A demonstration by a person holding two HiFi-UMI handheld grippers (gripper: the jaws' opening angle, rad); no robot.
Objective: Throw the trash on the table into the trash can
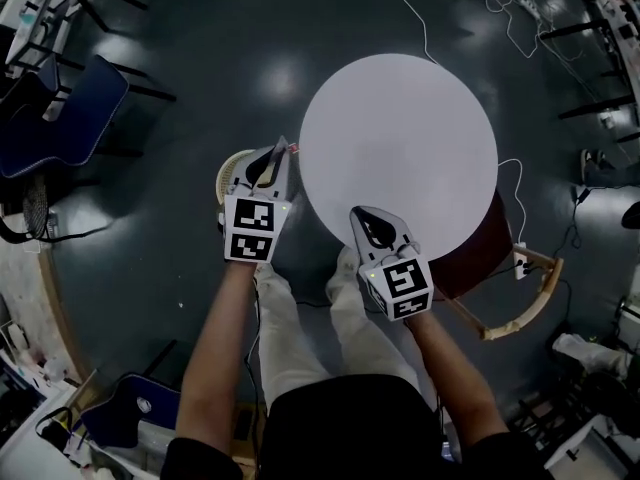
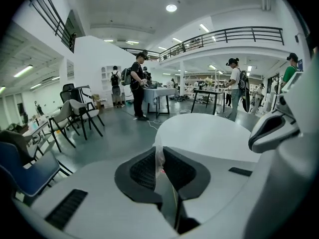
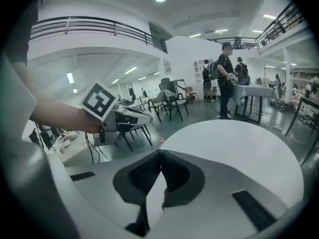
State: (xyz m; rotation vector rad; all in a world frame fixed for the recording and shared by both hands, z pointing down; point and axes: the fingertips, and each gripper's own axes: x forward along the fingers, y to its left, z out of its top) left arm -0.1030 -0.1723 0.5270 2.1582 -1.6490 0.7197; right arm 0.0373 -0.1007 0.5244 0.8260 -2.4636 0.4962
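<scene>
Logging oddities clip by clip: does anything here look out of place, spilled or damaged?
Only one thing: a thin clear plastic scrap pokes from the shut jaws of the left gripper, beside the round table. It looks like held trash, not a fault. Nothing seems spilled or damaged.

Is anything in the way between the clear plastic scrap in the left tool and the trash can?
Nothing visible does. The left tool pinches the plastic scrap just off the table edge; the trash can shows on the floor just under it, partly covered by the tool itself.
</scene>
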